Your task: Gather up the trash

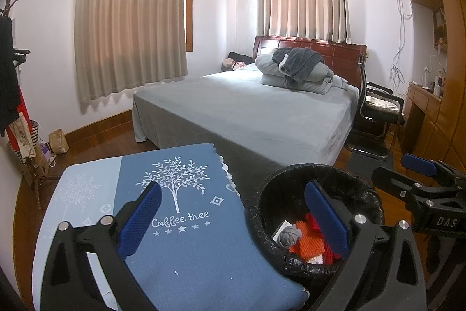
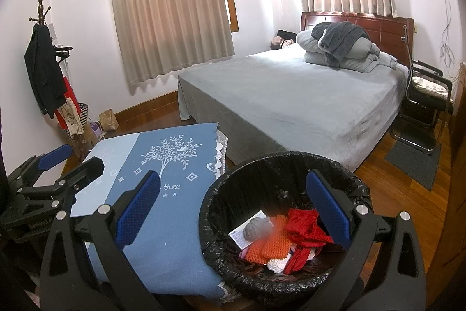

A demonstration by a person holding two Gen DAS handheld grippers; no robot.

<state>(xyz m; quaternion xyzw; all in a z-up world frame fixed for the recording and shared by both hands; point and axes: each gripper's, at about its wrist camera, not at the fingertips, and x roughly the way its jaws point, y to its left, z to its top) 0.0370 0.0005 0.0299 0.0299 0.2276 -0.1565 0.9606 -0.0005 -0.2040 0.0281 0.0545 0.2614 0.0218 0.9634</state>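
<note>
A bin with a black liner stands on the floor beside a low table. Inside lie a grey crumpled wad, orange mesh, a red wrapper and a white card. My left gripper is open and empty, one pad over the table and the other over the bin. My right gripper hangs open and empty the same way, slightly further right over the bin. Each gripper shows in the other's view: the right one, the left one.
The low table carries a blue "Coffee tree" cloth. Behind it is a bed with a grey cover and folded bedding. A black chair and floor mat stand right. A coat rack and bags stand left.
</note>
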